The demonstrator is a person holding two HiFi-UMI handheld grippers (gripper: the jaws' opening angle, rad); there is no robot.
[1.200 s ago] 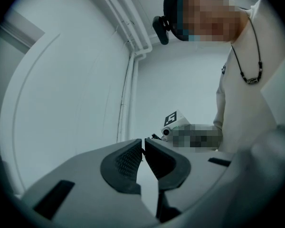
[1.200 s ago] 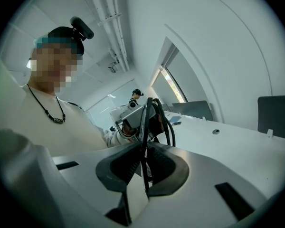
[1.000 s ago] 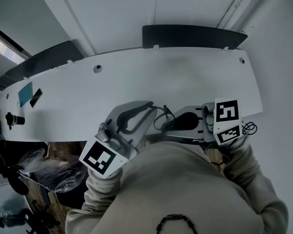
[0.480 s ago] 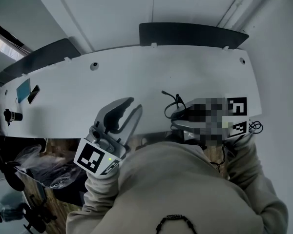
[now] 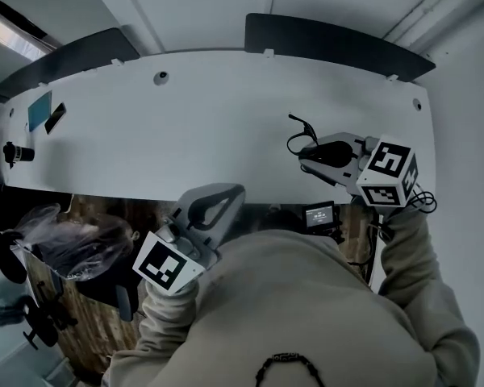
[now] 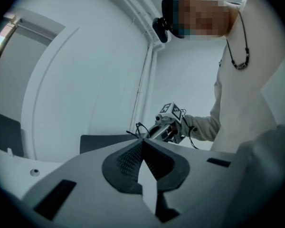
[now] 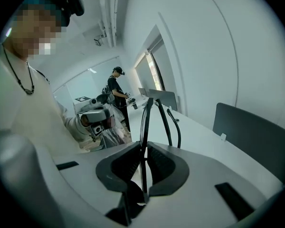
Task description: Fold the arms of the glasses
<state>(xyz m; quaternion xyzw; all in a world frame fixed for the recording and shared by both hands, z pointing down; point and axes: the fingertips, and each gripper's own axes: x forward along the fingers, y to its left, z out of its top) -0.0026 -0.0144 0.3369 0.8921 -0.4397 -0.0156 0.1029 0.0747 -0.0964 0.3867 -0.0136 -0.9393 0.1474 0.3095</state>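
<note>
Just now my left tongs (image 5: 232,193) have come away from the thin black-framed glasses (image 5: 297,135). A second ago both tongs were crowded round them close in front of me. Half a second ago the left pair stood wide open, already clear of the frame. Their jaws have just been closing and now meet tip to tip with nothing between them. They hang low at the near edge of the white counter (image 5: 185,135), well apart from the work.

My right tongs (image 5: 305,158) have carried the glasses off to the side, away from the left pair and out over the counter. The grip has not changed: the pads (image 7: 154,158) are clamped on the front of the frame, which rises edge-on out of the jaws. Both arms curve up just beside it, on the side away from my left tongs. They look drawn in towards the front rather than splayed, but I cannot tell whether they lie fully flat.

I judge the folding done or nearly so, with only checking and setting down left for my right tongs.
</note>
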